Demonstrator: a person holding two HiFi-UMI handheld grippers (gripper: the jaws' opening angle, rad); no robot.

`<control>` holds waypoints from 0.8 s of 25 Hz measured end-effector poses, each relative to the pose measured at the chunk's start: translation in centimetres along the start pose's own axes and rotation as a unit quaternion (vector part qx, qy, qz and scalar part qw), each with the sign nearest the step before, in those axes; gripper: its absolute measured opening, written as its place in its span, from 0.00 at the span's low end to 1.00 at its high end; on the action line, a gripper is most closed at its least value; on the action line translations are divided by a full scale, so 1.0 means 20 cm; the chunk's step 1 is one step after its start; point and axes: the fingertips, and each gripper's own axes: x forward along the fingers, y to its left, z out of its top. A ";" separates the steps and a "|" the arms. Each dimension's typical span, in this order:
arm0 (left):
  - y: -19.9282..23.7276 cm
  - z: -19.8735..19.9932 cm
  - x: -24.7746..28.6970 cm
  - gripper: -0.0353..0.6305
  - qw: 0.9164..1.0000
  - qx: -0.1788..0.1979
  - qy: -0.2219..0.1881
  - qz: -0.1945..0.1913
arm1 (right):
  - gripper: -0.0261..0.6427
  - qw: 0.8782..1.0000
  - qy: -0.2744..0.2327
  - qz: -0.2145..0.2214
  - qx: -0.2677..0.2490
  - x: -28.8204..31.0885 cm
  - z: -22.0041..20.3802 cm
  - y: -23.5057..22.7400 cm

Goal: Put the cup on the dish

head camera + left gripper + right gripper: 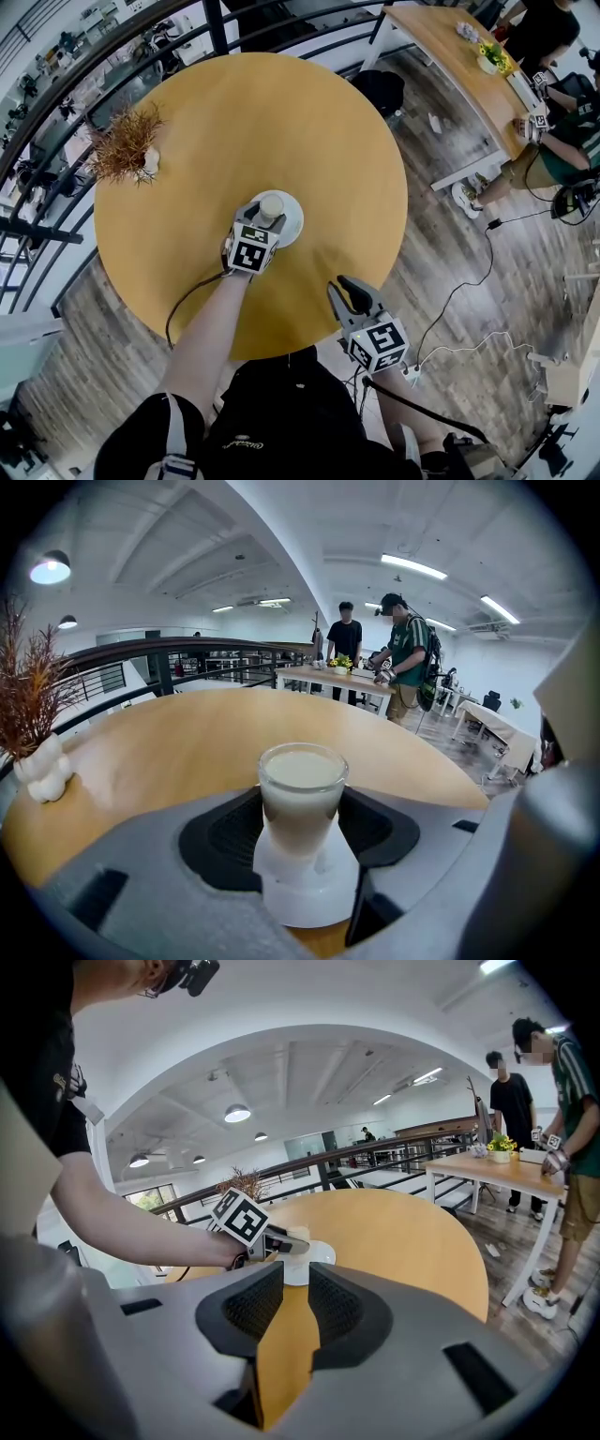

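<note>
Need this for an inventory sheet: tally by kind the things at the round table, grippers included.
cup of milky liquid: 1
white dish: 1
dried plant in a white vase: 1
grippers: 2 (left gripper, right gripper)
Total: 5

Head view steeply down; gripper views low across table (187, 742), sharing cup (302, 794).
</note>
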 end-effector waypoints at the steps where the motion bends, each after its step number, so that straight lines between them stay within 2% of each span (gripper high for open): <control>1: 0.00 0.00 0.00 0.43 1.000 0.000 0.001 -0.001 | 0.16 1.000 0.000 0.000 0.000 0.00 0.00 0.00; 20: -0.02 -0.06 -0.01 0.43 1.000 0.005 0.011 -0.003 | 0.16 1.000 0.003 0.003 0.002 0.01 -0.02 0.03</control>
